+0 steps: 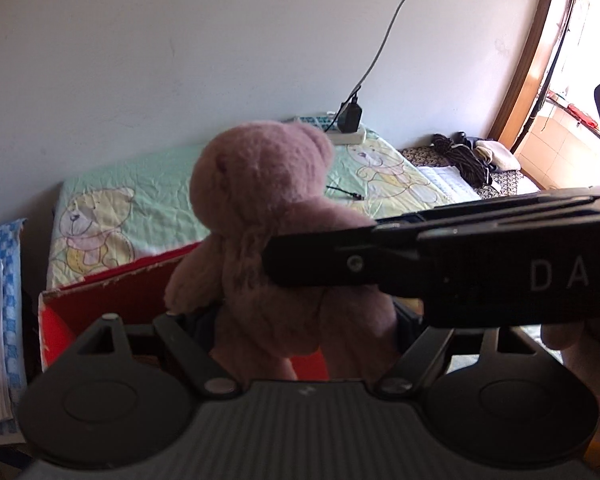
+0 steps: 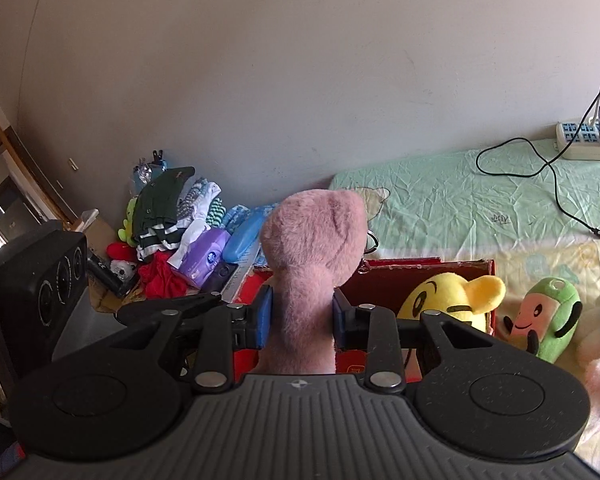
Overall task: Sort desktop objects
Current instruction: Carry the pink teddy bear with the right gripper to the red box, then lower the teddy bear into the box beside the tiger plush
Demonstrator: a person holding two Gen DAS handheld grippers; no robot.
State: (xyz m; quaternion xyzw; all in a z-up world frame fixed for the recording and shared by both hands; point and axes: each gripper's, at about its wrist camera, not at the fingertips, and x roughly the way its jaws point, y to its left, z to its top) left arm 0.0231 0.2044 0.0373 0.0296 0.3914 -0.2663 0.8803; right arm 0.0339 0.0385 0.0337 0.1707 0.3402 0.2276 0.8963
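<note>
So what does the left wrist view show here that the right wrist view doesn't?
Only the left wrist view shows the right gripper from the side, reaching across to the pink teddy bear, and a doorway. Only the right wrist view shows the blue pads squeezing the bear, a yellow plush in the red box, and a green plush. Both show the bear, box and power strip.

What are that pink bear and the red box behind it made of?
The pink bear looks like soft plush fabric: short fuzzy pile, squashed where the right gripper pinches it. The red box looks like printed cardboard, since its top edge is frayed and pale.
</note>
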